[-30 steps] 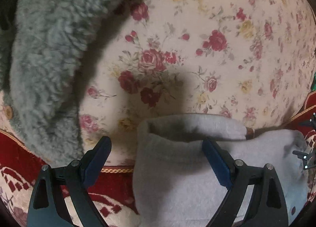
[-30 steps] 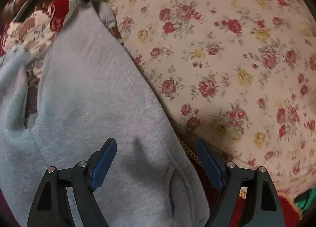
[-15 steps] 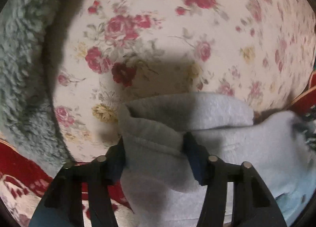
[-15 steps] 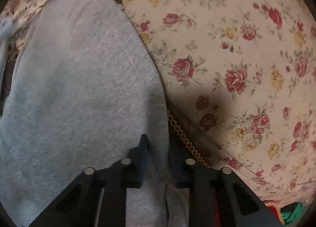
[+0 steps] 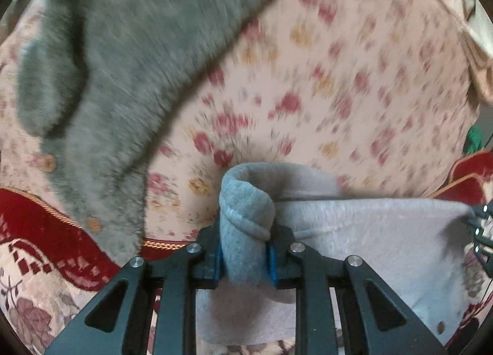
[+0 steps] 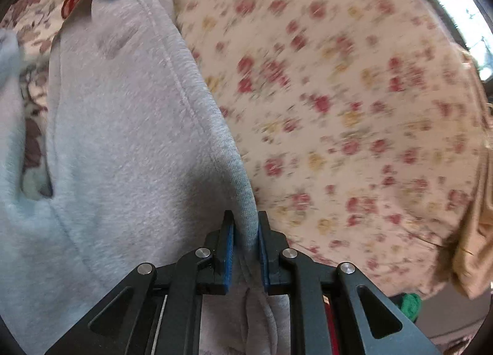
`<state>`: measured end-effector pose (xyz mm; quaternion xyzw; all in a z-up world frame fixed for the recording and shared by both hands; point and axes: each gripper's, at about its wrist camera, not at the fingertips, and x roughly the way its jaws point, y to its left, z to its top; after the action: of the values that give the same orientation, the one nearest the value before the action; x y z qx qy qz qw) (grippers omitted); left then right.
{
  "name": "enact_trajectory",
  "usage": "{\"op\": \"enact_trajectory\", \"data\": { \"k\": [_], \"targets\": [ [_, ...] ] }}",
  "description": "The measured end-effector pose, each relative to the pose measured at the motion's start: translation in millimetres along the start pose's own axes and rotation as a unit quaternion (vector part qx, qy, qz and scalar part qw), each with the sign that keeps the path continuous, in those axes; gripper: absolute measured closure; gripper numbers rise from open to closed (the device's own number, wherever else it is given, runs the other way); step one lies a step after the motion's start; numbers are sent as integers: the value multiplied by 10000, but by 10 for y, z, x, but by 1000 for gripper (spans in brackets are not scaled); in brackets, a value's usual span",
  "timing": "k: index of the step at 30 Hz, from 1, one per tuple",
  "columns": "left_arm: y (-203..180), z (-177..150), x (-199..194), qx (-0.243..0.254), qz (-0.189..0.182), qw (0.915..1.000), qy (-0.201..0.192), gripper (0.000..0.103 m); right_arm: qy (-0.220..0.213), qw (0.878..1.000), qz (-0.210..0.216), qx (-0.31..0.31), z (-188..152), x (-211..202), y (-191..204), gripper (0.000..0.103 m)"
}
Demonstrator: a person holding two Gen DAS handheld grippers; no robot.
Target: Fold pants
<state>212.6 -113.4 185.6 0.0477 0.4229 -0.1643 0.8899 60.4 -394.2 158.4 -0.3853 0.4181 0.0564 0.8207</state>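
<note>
The light grey sweatpants [image 5: 354, 231] hang lifted over a floral sheet [image 5: 339, 77]. In the left wrist view my left gripper [image 5: 245, 231] has a rolled bunch of their edge between its blue pads; the jaws are closing on it and press the fabric. In the right wrist view my right gripper [image 6: 245, 222] pinches the ribbed edge of the sweatpants [image 6: 123, 139], jaws closing tight on a thin fold. The cloth stretches between both grippers. The right gripper's tip shows at the left view's right edge [image 5: 480, 231].
A fluffy grey-green buttoned garment [image 5: 123, 46] lies on the sheet at upper left. A red patterned blanket [image 5: 37, 216] lies below it. Something green [image 6: 408, 305] and a tan cloth [image 6: 474, 247] sit at the right edge. A window [image 6: 462, 6] is far right.
Both grippers went from open around the pants to closed on their edge. Both then lifted, raising the fabric off the sheet; the background is now motion-blurred.
</note>
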Motion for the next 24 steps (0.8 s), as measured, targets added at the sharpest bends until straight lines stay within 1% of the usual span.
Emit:
{"op": "enact_trajectory", "data": {
  "k": [2, 3, 5, 6, 9, 10, 11, 13, 17, 18, 20, 21, 24],
  "targets": [
    [6, -6, -295, -84, -50, 9996, -267, 82, -111, 9999, -131, 16, 5, -272, 0, 90],
    [-1, -35, -425, -123, -60, 9992, -381, 82, -163, 9997, -151, 32, -10, -289, -28, 90],
    [28, -136, -736, -261, -89, 9975, -646, 82, -266, 9995, -173, 69, -23, -526, -32, 90],
    [29, -203, -827, -318, -108, 9969, -712, 82, -316, 9993, -159, 106, -36, -678, -6, 90],
    [65, -546, -1063, -412, -104, 9947, -932, 82, -385, 9992, -59, 109, -147, -963, 140, 90],
    [77, -681, -1120, -431, -104, 9942, -985, 82, -408, 9991, 3, 114, -202, -1069, 225, 90],
    [111, -901, -1179, -510, -137, 9931, -1043, 82, -406, 9991, 50, 113, -258, -1134, 313, 90],
    [204, -1279, -1295, -758, -252, 9912, -1060, 82, -392, 9991, 184, -17, -395, -1283, 569, 90],
    [373, -2019, -1402, -1230, -430, 9863, -1012, 82, -367, 9966, 739, -63, -731, -1512, 1125, 90],
    [408, -2248, -1419, -1367, -469, 9845, -992, 82, -350, 9956, 865, -65, -801, -1528, 1235, 90],
    [422, -2578, -1472, -1489, -463, 9821, -1056, 81, -250, 9922, 1217, 40, -974, -1503, 1459, 90],
    [405, -2739, -1497, -1519, -454, 9816, -1061, 81, -172, 9911, 1316, 97, -1046, -1456, 1540, 90],
    [300, -3034, -1503, -1512, -389, 9829, -977, 79, 78, 9876, 1551, 231, -1222, -1291, 1758, 90]
  ]
}}
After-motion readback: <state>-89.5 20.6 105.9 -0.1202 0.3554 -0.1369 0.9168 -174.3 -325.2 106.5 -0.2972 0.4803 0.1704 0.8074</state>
